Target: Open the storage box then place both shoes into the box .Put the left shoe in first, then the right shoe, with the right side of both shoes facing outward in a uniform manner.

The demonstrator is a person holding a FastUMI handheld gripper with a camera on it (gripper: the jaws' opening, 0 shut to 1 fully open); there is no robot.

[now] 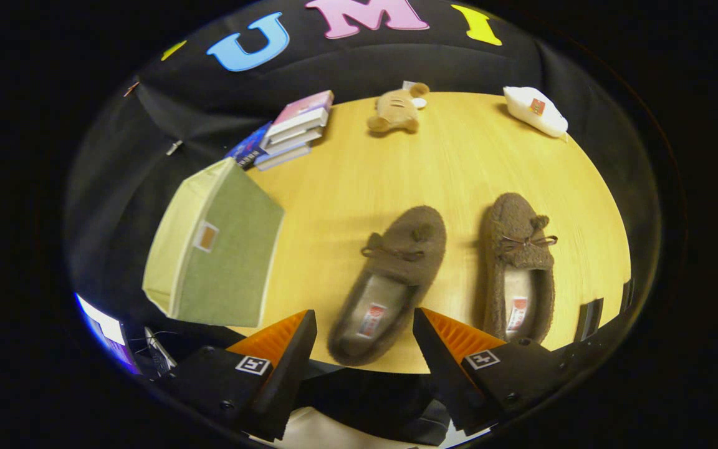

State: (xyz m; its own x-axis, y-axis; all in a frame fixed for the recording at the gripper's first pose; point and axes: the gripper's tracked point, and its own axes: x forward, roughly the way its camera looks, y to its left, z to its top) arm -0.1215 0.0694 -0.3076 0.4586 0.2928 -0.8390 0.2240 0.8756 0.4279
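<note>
Your jaws (364, 327) stand wide and empty, the left slipper (390, 284) lying heel-first between them, ready to grip. The green storage box (219, 249) sits off to their left, seemingly closed, so open it first.

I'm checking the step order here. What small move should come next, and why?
Probably swing the hand-held gripper, open over the left shoe's heel, toward the green storage box. The box looks closed and must be opened before either shoe goes in.
</note>
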